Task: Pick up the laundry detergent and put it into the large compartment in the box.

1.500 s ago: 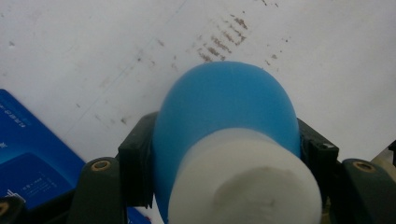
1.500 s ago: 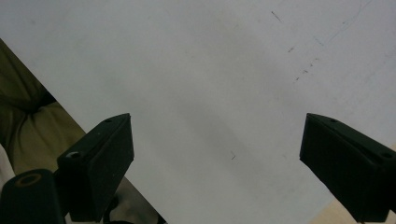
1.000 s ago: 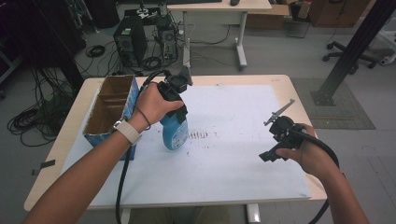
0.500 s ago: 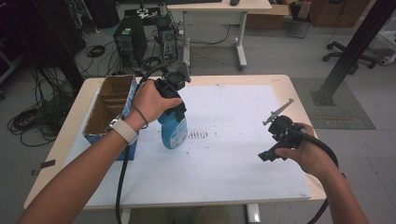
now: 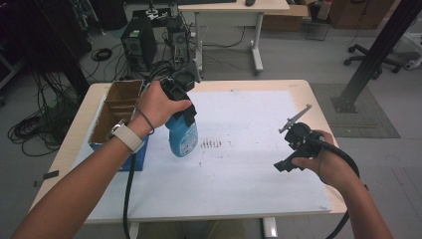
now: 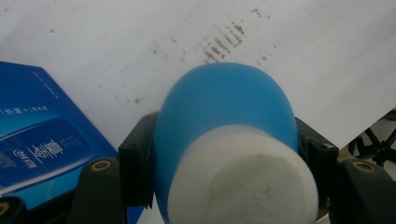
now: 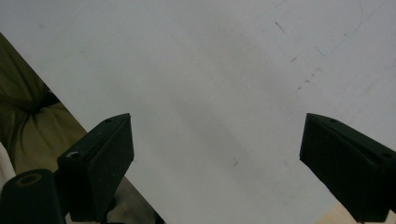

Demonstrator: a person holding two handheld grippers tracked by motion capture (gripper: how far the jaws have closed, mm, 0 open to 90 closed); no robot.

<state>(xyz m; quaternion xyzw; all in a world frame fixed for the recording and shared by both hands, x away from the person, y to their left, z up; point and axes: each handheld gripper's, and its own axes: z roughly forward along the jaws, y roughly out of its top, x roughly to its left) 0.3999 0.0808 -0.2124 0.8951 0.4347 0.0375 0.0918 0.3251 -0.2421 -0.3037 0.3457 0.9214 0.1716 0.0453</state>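
Since a moment ago, the left hand [image 5: 158, 103] has carried the blue bottle [image 5: 182, 135] a little farther from us, and the right hand [image 5: 328, 160] has stayed where it was.

Around us we see a wooden table [image 5: 308, 95] with a big white sheet [image 5: 249, 164] on it. The sheet has a patch of small brown marks [image 5: 211, 144] near its middle. At the left side stands an open cardboard box [image 5: 117, 107] with blue sides, just beside the bottle. On the floor past the table are a computer tower [image 5: 135, 45], loose cables and another desk. Nothing lies between the two grippers.

The bottle is bright blue with a printed label and a white end [image 6: 243, 182]. It points down toward the sheet, close to the brown marks. We cannot tell if it touches the sheet.

The left gripper [image 6: 224, 154] has its two black jaws pressed on both sides of the bottle, near the white end. The right gripper [image 7: 219, 158] has its jaws wide apart with nothing between them, above bare white sheet near the table's right edge.
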